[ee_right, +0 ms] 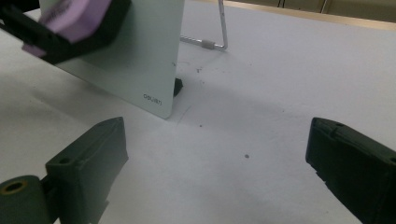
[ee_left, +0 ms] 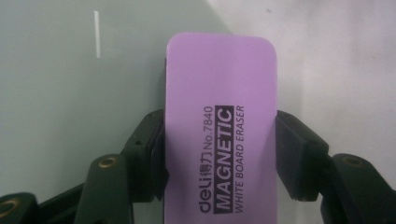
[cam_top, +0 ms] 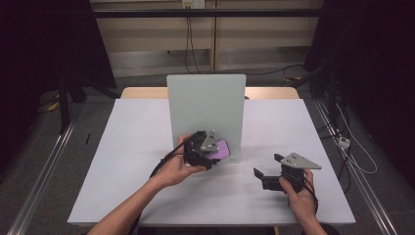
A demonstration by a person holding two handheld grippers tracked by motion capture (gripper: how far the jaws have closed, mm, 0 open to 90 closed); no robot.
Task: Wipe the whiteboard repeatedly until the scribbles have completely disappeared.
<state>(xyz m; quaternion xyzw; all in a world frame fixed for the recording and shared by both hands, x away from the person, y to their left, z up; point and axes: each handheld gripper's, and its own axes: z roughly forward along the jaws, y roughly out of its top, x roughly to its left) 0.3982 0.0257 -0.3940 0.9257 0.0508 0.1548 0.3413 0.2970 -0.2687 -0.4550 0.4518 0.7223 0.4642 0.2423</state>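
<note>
One step done: purple rectangular magnetic whiteboard eraser (ee_left: 219, 126) clamped in left tool (cam_top: 208, 149), held at upright pale-green whiteboard (cam_top: 205, 105); wiping judged pending. Right tool (cam_top: 269, 169) released, empty.

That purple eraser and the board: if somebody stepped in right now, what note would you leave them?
Left tongs: shut on the purple eraser, gripping its long sides, held at the lower part of the whiteboard.
Right tongs: open, nothing between them, low over the table to the right of the board.
Whiteboard: upright on its stand mid-table; one short white streak shows on its face in the left gripper view.
Done: eraser picked up and brought to the board.
Left: probably the wiping, then setting the eraser down. Whether the eraser touches the board, I cannot tell.
</note>
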